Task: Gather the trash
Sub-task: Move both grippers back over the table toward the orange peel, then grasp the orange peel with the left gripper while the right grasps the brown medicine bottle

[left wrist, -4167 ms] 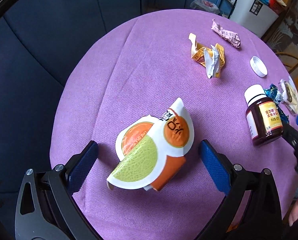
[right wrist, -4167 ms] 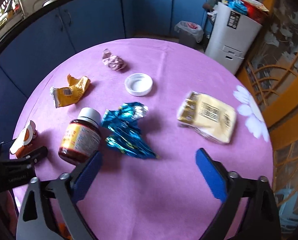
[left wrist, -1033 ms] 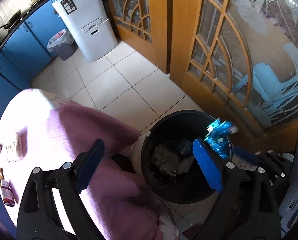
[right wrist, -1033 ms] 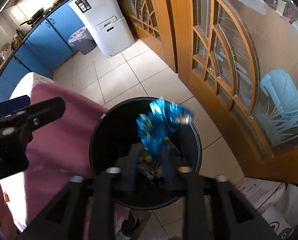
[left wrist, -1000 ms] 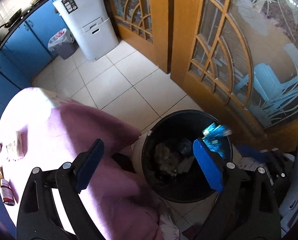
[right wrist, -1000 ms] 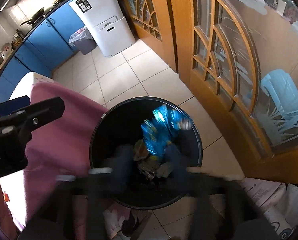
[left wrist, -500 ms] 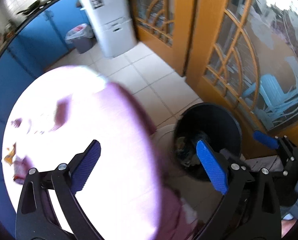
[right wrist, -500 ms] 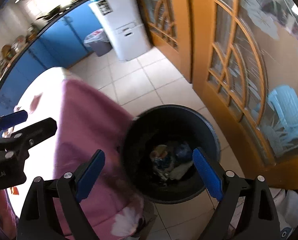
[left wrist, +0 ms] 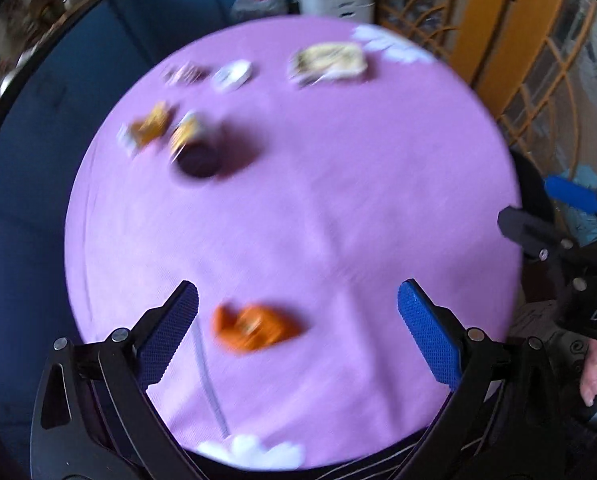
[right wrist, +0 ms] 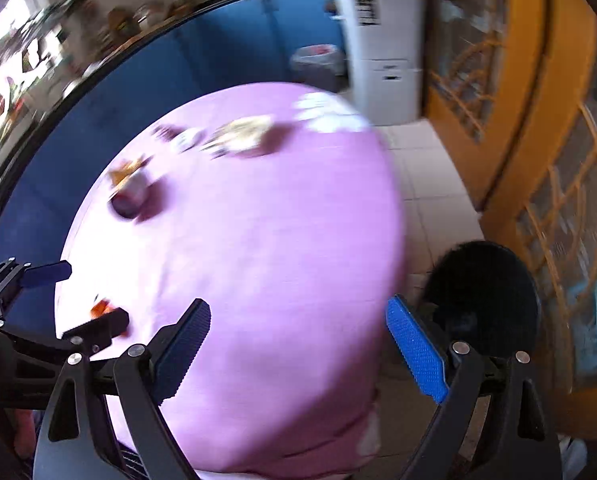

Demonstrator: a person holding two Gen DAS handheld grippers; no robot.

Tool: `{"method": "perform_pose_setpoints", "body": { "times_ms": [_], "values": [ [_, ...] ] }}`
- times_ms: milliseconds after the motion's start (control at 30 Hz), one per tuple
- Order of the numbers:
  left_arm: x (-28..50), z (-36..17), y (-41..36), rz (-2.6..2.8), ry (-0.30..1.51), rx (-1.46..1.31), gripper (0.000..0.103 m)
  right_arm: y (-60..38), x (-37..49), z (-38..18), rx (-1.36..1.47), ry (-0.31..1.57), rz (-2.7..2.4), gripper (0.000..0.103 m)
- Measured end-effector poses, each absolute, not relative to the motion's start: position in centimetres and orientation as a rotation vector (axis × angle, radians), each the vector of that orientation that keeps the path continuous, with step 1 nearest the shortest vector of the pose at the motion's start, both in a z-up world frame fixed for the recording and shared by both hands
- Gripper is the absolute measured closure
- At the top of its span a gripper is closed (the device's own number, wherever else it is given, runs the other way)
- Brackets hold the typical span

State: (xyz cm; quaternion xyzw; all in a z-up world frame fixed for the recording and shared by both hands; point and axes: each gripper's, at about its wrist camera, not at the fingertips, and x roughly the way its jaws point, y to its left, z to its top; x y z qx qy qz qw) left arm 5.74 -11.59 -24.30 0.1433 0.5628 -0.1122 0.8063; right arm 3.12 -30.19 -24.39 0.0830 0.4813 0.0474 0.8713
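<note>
My left gripper (left wrist: 298, 292) hangs over the near part of the round purple-clothed table (left wrist: 358, 200), its jaws opening. A blurred orange wrapper (left wrist: 254, 328) lies on the cloth below, seen between its fingers and untouched. Farther back stand a brown bottle (left wrist: 196, 156), a yellow wrapper (left wrist: 148, 130), a white cap (left wrist: 232, 74) and a cream packet (left wrist: 330, 62). My right gripper (right wrist: 298, 304) is open and empty over the table's right edge, beside the black bin (right wrist: 482, 296) on the floor.
A pink crumpled wrapper (left wrist: 184, 74) lies at the back left. Blue cabinets (right wrist: 218, 60) curve behind the table, with a white unit (right wrist: 386, 52) and wooden glass doors (right wrist: 538, 120) to the right. A hand (left wrist: 592, 372) shows at the right edge.
The blue wrapper fell from the right gripper into the black bin. Both grippers then swung away from the bin, back over the table. The left jaws stand a little wider.
</note>
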Motion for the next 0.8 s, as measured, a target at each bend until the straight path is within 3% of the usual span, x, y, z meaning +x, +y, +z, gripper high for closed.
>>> {"method": "perform_pose_setpoints", "body": {
  "times_ms": [200,400,600,667,800],
  "values": [
    [4.8,-26.2,-7.0,-0.236,1.27,0.183,0.005,-24.9,3.5,-24.3,0.044,1.01,0.091,0.016],
    [5.4,-27.9,-5.5,-0.301,1.332,0.114,0.019,-23.1,4.2,-23.7,0.016,1.018,0.076,0.016],
    [6.6,-28.7,-5.0,-0.326,1.332,0.08,0.04,-22.0,5.4,-23.7,0.008,1.039,0.081,0.016],
    [6.9,-28.5,-4.8,-0.327,1.31,0.082,0.058,-21.6,6.0,-23.7,0.003,1.044,0.087,0.016],
    [7.9,-28.5,-4.3,-0.335,1.294,0.042,0.075,-20.7,7.1,-23.4,-0.014,1.041,0.096,0.016]
  ]
}}
